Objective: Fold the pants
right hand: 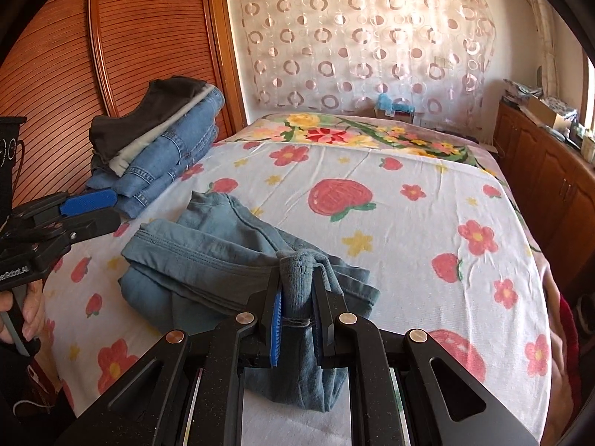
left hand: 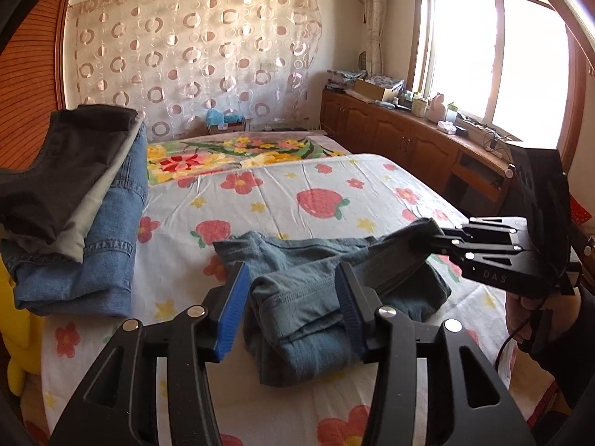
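On the strawberry-and-flower print bed sheet (right hand: 409,223), the teal-blue knit cotton pants (right hand: 208,260) lie bunched and partly folded, near the bed's front edge. My right hand-held gripper (right hand: 295,312) is clamped on a pinched cuff or edge of the fabric. My left hand-held gripper (left hand: 293,304) has its blue pads spread apart, straddling a fold without gripping. To do this fold well, I judge I should close left on the matching edge, lift both level, pull the cloth taut, then lay it over so the edges line up. Stack of folded blue denim jeans topped with dark and grey garments (left hand: 78,204) sits well left; keep clear of it.
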`<action>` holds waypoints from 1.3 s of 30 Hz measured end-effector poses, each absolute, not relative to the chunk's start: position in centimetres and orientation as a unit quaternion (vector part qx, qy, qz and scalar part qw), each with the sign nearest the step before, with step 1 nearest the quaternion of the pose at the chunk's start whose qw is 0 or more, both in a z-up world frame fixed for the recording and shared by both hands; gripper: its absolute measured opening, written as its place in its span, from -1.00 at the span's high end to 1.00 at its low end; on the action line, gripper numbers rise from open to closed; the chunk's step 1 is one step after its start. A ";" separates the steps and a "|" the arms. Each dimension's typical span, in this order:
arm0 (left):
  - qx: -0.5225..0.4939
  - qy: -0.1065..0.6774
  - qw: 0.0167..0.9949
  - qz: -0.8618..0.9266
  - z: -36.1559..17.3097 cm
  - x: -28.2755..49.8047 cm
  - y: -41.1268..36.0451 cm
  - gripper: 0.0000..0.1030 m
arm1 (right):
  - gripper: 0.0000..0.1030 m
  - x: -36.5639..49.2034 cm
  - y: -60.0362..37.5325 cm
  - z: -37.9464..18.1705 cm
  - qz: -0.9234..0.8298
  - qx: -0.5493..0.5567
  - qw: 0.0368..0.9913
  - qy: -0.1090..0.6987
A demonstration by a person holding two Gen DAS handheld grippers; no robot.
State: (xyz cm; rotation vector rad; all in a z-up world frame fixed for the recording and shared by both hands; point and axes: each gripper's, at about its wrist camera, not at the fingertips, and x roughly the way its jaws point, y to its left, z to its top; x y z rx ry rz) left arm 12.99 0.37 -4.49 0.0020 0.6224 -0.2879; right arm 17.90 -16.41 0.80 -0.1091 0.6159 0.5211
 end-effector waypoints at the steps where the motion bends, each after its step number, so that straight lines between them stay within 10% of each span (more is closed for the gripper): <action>1: -0.003 0.308 0.941 -0.140 -4.8 12.9 0.5 -0.40 | 0.75 18.0 -16.4 0.8 0.253 -0.053 0.918 0.300; 22: -0.014 0.369 0.918 -0.145 -10.0 11.9 1.0 -0.55 | 0.31 14.1 -20.5 -1.2 0.248 -0.054 0.911 0.326; 36: -0.016 0.389 0.905 -0.170 -11.1 12.4 0.6 0.52 | 0.31 15.8 -19.8 -2.8 0.259 -0.042 0.895 0.362; 37: -0.018 0.388 0.906 -0.170 -11.0 12.3 0.7 0.65 | 0.73 15.7 -19.8 -2.8 0.258 -0.048 0.895 0.362; 39: -0.018 0.373 0.912 -0.166 -10.5 11.9 0.9 0.73 | 0.80 15.4 -19.5 -2.7 0.258 -0.065 0.895 0.358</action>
